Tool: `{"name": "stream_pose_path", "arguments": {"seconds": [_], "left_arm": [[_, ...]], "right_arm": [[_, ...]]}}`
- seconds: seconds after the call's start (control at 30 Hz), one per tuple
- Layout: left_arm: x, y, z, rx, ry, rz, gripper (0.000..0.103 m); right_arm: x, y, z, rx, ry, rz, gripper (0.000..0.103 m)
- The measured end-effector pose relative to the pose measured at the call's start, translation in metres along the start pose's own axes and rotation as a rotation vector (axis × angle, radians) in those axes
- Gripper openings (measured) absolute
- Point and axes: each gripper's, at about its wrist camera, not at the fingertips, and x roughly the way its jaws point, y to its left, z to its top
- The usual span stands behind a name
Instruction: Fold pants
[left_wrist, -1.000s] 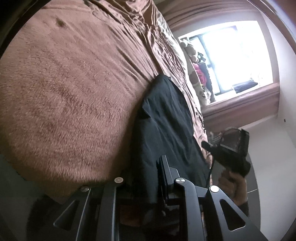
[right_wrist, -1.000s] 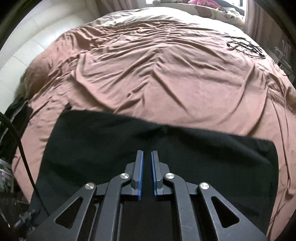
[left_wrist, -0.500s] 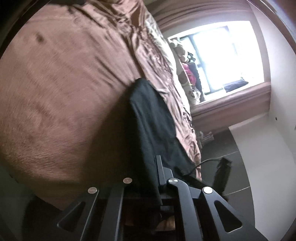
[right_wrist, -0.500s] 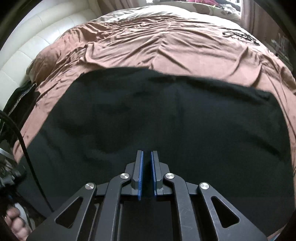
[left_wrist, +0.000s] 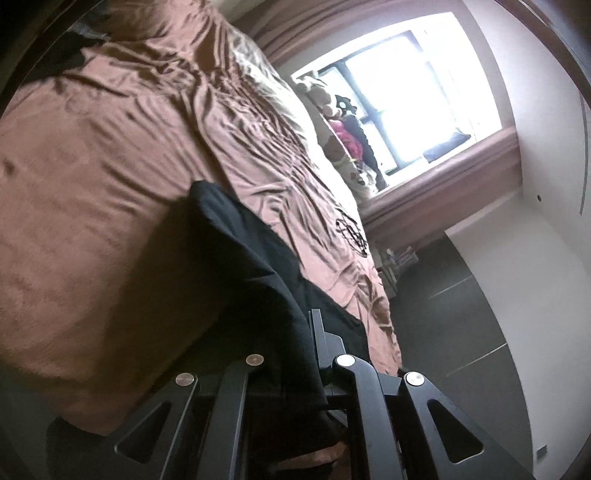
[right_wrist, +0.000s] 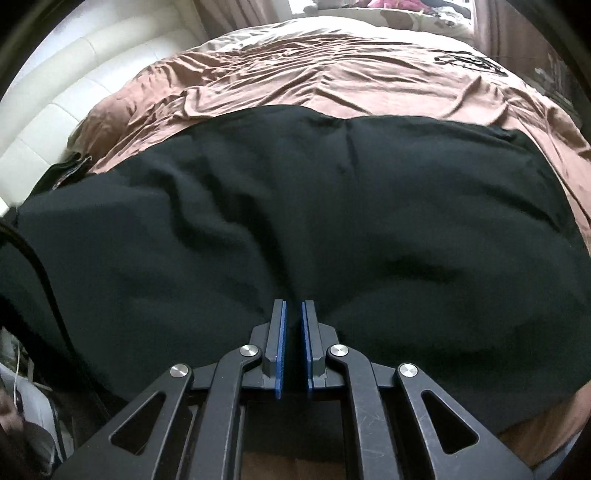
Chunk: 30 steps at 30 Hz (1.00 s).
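Observation:
The black pants (right_wrist: 314, 206) spread wide across the brown bed cover, held up at their near edge. My right gripper (right_wrist: 293, 314) is shut on the near edge of the pants, cloth pinched between its blue pads. In the left wrist view the pants (left_wrist: 243, 258) hang as a dark fold along the bed. My left gripper (left_wrist: 303, 332) is shut on the pants; the cloth drapes over and hides its left finger.
The brown bed cover (left_wrist: 110, 177) fills the left of the left wrist view and the back of the right wrist view (right_wrist: 369, 66). A bright window (left_wrist: 413, 81) with clothes and a pillow before it, dark floor (left_wrist: 461, 314), white padded headboard (right_wrist: 55, 96).
The pants' near edge has been carried toward the far side of the bed, so the black cloth now covers more of the right view. The left view has swung; the other gripper left its sight.

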Motion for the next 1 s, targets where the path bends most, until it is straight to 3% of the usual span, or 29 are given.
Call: {"name": "stream_pose_path", "arguments": {"seconds": [0.5,0.83,0.9,0.97,1.0], "left_arm": [[0.041,-0.077,0.002,0.152,0.036,0.022,0.009],[0.095,-0.120,-0.006,0.238,0.105,0.016,0.009],[0.109,-0.131,-0.011,0.261,0.129,0.011,0.009],[0.122,-0.139,-0.017,0.278,0.152,0.008,0.009],[0.129,-0.142,-0.020,0.286,0.165,0.007,0.009]], "right_arm": [[-0.056,-0.040,-0.021,0.041,-0.104,0.019,0.005],[-0.102,-0.095,-0.044,0.164,-0.171,0.019,0.007],[-0.111,-0.109,-0.050,0.194,-0.184,0.023,0.011],[-0.120,-0.120,-0.055,0.210,-0.196,0.032,0.028],[-0.126,-0.125,-0.058,0.216,-0.208,0.035,0.045]]}}
